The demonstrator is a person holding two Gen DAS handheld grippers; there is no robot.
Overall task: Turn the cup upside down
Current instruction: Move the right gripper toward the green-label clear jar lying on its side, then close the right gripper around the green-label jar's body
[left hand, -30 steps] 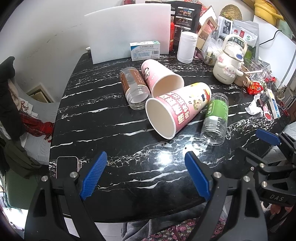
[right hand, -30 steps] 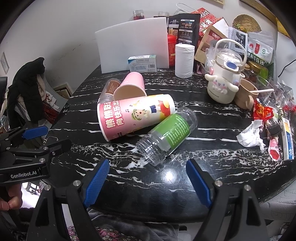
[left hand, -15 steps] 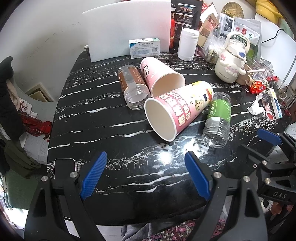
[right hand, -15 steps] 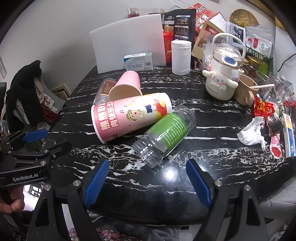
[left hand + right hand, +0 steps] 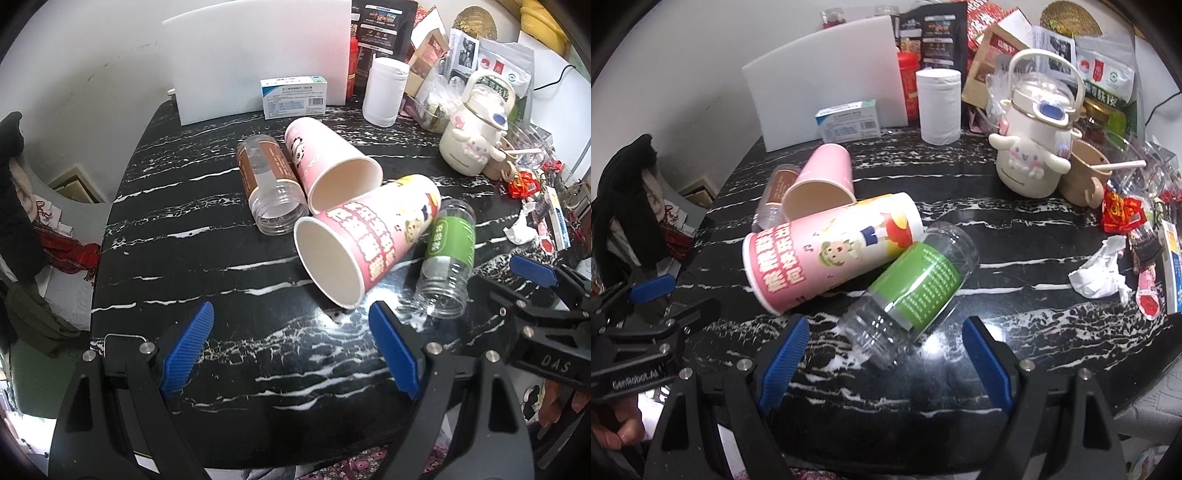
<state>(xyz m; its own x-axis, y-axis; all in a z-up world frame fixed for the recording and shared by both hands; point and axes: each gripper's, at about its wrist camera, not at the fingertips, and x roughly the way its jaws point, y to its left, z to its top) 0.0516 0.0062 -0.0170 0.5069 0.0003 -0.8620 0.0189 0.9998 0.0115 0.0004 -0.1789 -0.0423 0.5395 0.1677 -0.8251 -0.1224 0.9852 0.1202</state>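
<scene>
Two paper cups and two clear plastic jars lie on their sides on a black marble table (image 5: pixel 177 258). The large pink printed cup (image 5: pixel 369 236) (image 5: pixel 831 251) has its mouth toward me. A smaller pink cup (image 5: pixel 328 166) (image 5: pixel 823 181) lies behind it. A green-label jar (image 5: pixel 447 254) (image 5: pixel 912 288) lies to its right, a brown-label jar (image 5: pixel 269 184) (image 5: pixel 775 192) to the left. My left gripper (image 5: pixel 291 350) is open and empty, just short of the large cup. My right gripper (image 5: pixel 886 365) is open and empty, close to the green jar's mouth.
A white board (image 5: pixel 258 55), a medicine box (image 5: pixel 293 96), a paper roll (image 5: pixel 384 90), a white cartoon kettle (image 5: pixel 1034 147), snack bags and crumpled paper (image 5: pixel 1097 269) crowd the back and right. Clothes hang at the left, off the table.
Both grippers have moved forward toward the cups and jars, which now look larger. Nothing on the table has moved. Both grippers stay open.
</scene>
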